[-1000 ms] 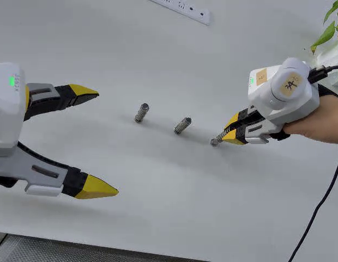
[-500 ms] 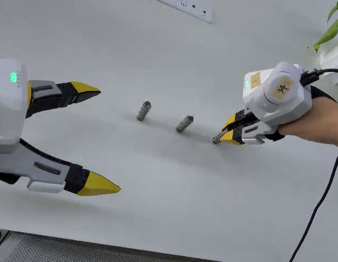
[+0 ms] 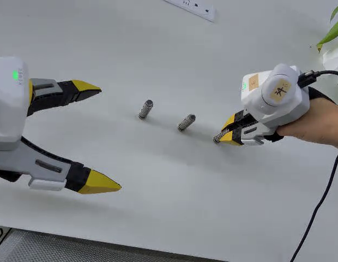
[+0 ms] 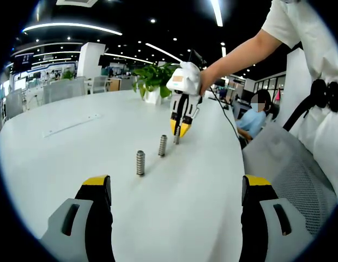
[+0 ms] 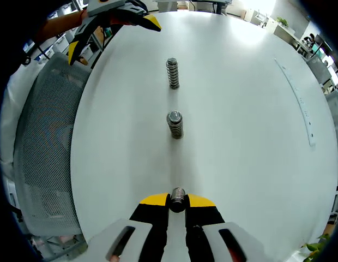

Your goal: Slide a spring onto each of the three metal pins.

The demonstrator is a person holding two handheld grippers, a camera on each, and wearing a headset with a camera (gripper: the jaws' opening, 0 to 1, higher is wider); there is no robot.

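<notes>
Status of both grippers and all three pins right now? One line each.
left gripper: open, empty, held above the table.
right gripper: shut on third sprung pin.
first sprung pin: upright, coil on, untouched, nearest the left gripper.
middle sprung pin: upright, coil on, untouched.
third sprung pin: coil on, clamped between the right gripper's jaws.

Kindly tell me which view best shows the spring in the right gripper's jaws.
The right gripper view: the spring sits close, end-on between the jaws. The head view shows it small, side-on; the left gripper view, far off.
</notes>
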